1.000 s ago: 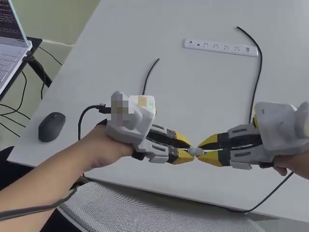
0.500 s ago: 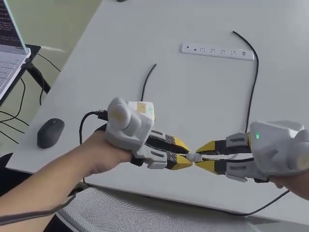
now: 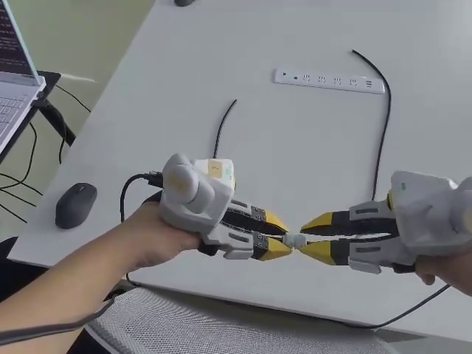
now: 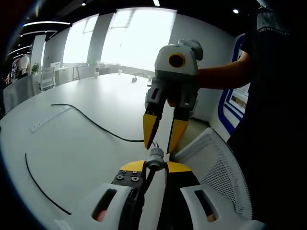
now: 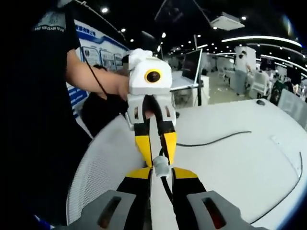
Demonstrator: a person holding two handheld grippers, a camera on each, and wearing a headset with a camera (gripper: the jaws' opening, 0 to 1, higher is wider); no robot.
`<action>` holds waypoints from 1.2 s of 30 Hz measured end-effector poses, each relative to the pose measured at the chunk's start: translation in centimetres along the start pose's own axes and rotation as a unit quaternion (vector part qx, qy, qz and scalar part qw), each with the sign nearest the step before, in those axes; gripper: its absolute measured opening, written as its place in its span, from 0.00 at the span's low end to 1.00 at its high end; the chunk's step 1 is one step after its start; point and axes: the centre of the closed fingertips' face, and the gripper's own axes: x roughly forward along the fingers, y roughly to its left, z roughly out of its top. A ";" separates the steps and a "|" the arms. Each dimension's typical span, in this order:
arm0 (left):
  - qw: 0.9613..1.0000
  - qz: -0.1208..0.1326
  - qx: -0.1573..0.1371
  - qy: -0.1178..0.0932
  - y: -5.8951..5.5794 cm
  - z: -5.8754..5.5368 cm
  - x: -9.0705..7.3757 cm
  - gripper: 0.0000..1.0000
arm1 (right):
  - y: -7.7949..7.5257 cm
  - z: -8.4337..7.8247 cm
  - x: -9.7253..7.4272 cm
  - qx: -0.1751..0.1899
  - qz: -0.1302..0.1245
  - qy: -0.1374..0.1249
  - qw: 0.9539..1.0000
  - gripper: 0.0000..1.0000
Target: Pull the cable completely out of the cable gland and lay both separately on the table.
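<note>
One cable gland, small and pale, is up in the air, caught right between the tips of two grippers. One thin black cable runs through it and comes out on both sides, trailing back between each pair of jaws.

The left gripper comes at the gland from the left, its yellow fingers drawn in narrow and pinching the gland's end. The right gripper meets it head-on from the right. Its fingers form a slim V that closes onto the gland's other end, tip against tip with the left pair.

The white table lies beneath and beyond the gland. Straight beyond the gland lies one power strip, its one black cord curving back on the right. One more loose black cable lies beyond the gland to the left. Well left of the gland sits one dark mouse, and farther left one laptop.
</note>
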 end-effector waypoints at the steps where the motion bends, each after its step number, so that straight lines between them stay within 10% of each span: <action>1: 1.000 -0.001 0.001 -0.001 -0.1 0.0 0.0 0.15 | -0.1 0.1 -0.2 0.023 0.007 -0.006 1.000 0.14; 8: 1.000 0.002 0.024 -0.002 -0.2 0.2 0.0 0.15 | -0.3 1.0 -0.8 0.210 0.093 -0.050 0.972 0.22; 14: 1.000 0.001 0.031 0.002 -0.3 0.2 0.1 0.15 | -0.4 0.2 -0.1 0.269 0.131 -0.031 0.954 0.20; 29: 1.000 0.003 0.028 0.008 -0.1 0.0 0.3 0.15 | 0.4 -0.8 0.8 0.289 0.167 -0.019 0.943 0.12; 36: 1.000 0.007 0.029 0.006 0.0 0.0 0.2 0.15 | 0.6 -0.4 0.8 0.270 0.173 -0.023 0.947 0.08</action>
